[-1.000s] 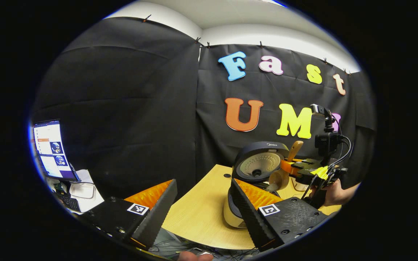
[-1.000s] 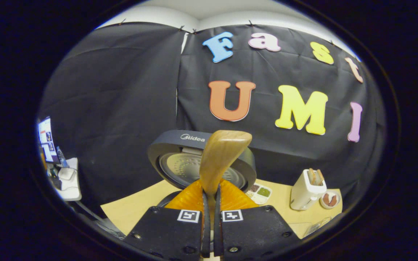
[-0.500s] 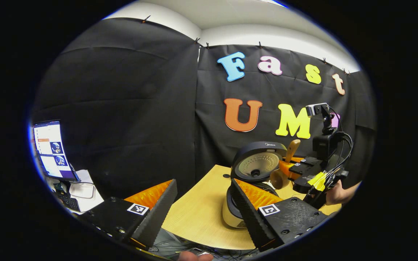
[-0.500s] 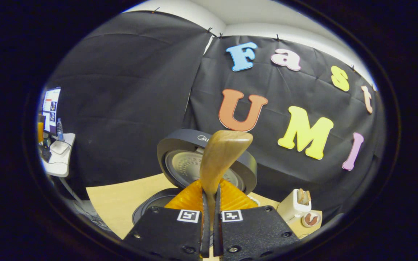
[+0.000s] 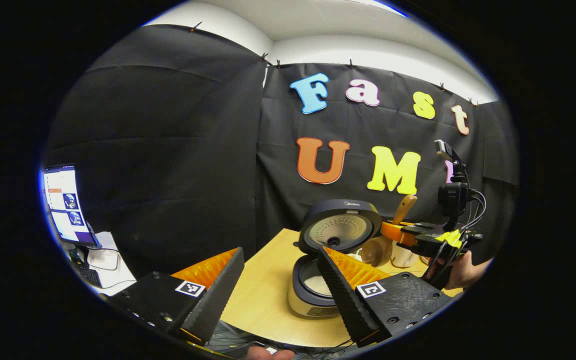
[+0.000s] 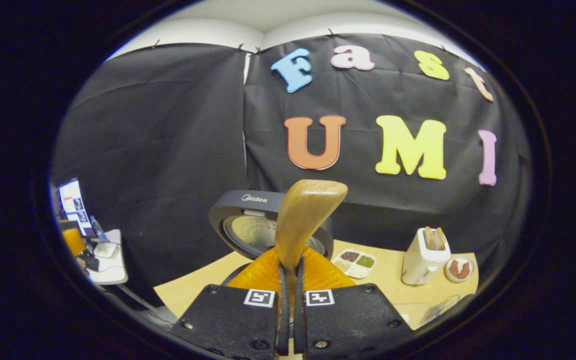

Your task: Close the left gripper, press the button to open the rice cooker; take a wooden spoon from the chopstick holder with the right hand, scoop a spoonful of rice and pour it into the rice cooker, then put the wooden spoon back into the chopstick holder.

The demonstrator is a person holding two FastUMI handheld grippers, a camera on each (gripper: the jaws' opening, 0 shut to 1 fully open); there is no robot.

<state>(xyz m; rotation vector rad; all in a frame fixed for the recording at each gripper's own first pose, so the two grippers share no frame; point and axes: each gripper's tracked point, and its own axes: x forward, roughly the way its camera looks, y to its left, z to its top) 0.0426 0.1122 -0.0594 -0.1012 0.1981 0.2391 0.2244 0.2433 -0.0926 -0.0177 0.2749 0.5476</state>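
Observation:
The rice cooker (image 5: 313,295) stands on the table with its lid (image 5: 340,227) up, and white rice shows in its pot. My left gripper (image 5: 280,252) is open in front of it with nothing between its fingers. To the right of the cooker, my right gripper (image 5: 408,235) is shut on the wooden spoon (image 5: 375,250), whose bowl hangs down beside the raised lid. In the right gripper view the spoon's handle (image 6: 308,210) rises from between the closed fingers of the right gripper (image 6: 290,265), with the cooker's lid (image 6: 245,220) behind it.
A white toaster (image 6: 425,255), a divided dish of grains (image 6: 354,262) and a small bowl (image 6: 459,268) stand on the wooden table (image 6: 188,295) to the right of the cooker. A monitor (image 5: 63,205) and a side desk are at the far left. A hand (image 5: 463,270) holds the right gripper.
The right gripper has carried the spoon a little to the right, away from the cooker's pot, and its view has swung. The left gripper stays open and has turned slightly right.

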